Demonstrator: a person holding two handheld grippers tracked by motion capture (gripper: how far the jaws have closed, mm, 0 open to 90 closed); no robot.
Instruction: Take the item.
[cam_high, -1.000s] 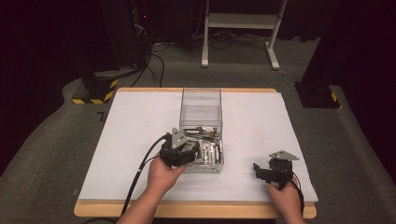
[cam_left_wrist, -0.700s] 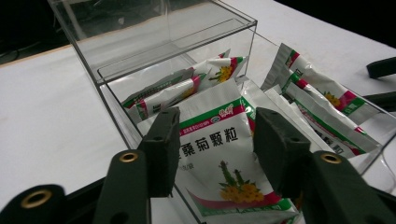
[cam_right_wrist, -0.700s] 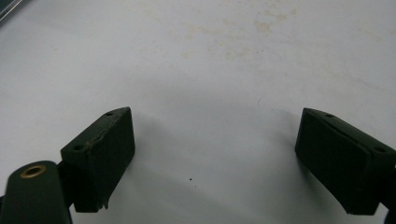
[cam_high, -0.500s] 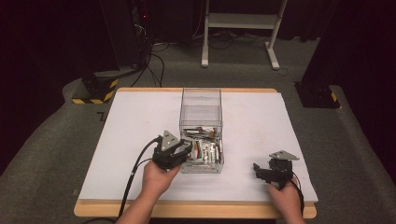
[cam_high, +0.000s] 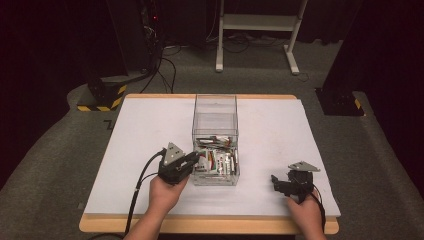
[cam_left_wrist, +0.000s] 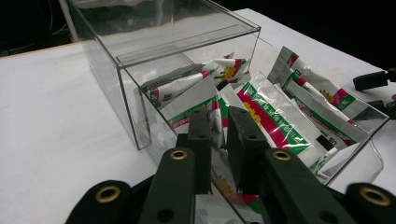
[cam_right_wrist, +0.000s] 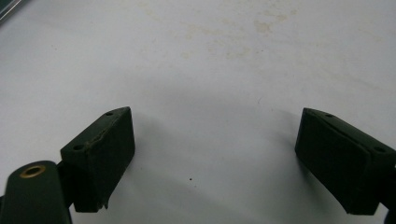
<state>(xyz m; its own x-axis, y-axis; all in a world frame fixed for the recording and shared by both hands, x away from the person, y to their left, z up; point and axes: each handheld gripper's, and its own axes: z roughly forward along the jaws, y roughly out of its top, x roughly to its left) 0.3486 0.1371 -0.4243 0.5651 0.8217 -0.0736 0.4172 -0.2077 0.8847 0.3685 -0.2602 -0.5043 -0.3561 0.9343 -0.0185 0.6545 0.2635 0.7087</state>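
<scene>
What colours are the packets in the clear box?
The packets are white with pink and green bands and a yellow flower print, clearest in the left gripper view.

We have drawn our left gripper (cam_high: 196, 159) back from over the clear plastic box (cam_high: 215, 131) of white, pink and green sachets (cam_left_wrist: 268, 114) toward the counter's (cam_high: 150, 130) near edge; it now sits at the box's near left corner, its fingers (cam_left_wrist: 201, 135) pinched on a sachet.

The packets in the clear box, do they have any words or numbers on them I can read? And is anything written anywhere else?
Nothing can be read.
Packets in the clear box: small print on the green stripes and beside the yellow flower pictures, too blurred to read.
Floor left of the table: a dark mark, too small to tell.
Left gripper, right gripper: no lettering.
</scene>
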